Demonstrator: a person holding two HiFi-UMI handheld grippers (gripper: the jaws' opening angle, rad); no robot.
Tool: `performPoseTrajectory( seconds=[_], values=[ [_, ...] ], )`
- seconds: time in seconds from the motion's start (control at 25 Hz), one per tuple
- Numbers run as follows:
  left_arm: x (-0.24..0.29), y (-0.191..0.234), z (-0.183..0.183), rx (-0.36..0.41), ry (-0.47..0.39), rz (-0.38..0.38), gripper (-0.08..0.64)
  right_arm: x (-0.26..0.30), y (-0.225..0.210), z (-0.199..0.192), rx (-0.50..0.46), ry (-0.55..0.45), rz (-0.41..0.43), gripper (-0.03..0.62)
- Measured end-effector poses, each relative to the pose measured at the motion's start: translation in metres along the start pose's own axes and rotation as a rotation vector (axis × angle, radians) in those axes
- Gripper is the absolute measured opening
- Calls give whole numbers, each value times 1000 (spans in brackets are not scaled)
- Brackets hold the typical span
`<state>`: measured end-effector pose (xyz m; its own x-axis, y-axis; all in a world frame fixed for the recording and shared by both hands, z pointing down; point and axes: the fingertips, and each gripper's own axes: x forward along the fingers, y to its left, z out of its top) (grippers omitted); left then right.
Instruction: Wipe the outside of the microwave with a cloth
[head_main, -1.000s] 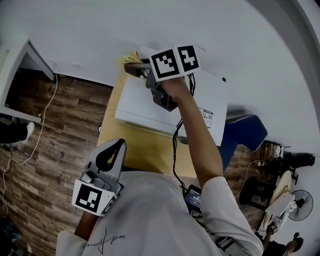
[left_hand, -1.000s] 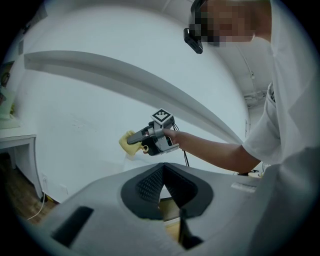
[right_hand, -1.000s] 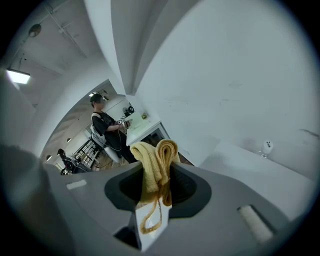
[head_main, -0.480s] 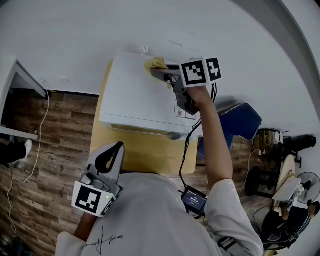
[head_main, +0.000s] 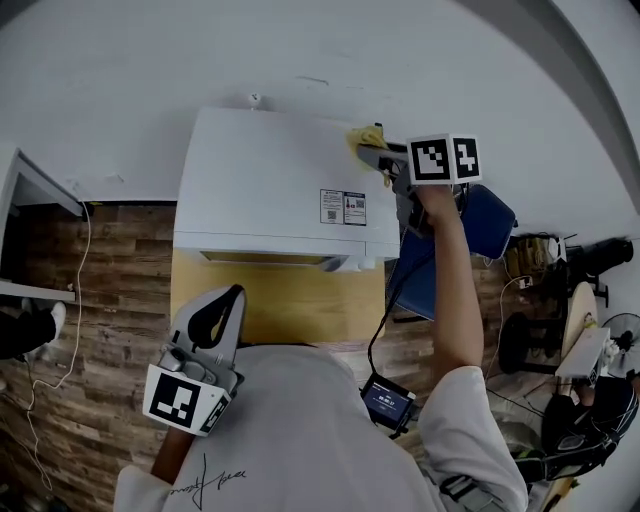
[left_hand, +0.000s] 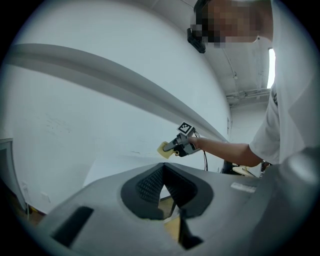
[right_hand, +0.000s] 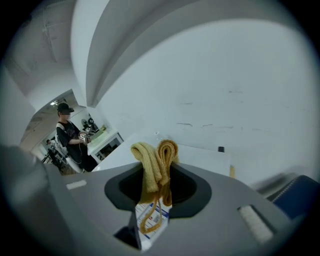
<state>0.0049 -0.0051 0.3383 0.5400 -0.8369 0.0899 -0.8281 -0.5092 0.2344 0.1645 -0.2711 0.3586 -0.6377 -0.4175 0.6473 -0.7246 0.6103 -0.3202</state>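
My right gripper (head_main: 378, 156) pinches the yellow cloth (head_main: 365, 136), soft and limp I'd say, by its bunched fold at the microwave's (head_main: 280, 180) two-o'clock corner; my left gripper (head_main: 222, 305) is pressed together, empty.

The microwave (head_main: 270, 190) sits on a table (head_main: 290, 305) against the wall (head_main: 300, 50). The cloth (head_main: 365, 136) rests on its top, at the back right corner.

A light wooden table (head_main: 280, 305) stands against a plain white wall (head_main: 150, 60) on a dark wood-plank floor (head_main: 100, 320), with a blue chair (head_main: 495, 225) just beside its right end. A thin white cable (head_main: 82, 260) trails over the floor on the left. In the right gripper view, a person in a cap (right_hand: 67, 132) stands far off beside a white desk (right_hand: 106, 141).
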Motion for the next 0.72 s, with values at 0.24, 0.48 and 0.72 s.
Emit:
performPoseTrajectory(
  seconds=[0.24,0.48,0.72],
  values=[
    [7,-10,0,2,15,-1,-6,-38,-61,-24,46,-6,-168,121],
    [16,-18,6,9,25,-18,-5,-50,-96,-49,56,26,-305,121],
    [20,-10,18,19,34,-53,-5,-39,-105,-71,75,85,-392,121]
  ],
)
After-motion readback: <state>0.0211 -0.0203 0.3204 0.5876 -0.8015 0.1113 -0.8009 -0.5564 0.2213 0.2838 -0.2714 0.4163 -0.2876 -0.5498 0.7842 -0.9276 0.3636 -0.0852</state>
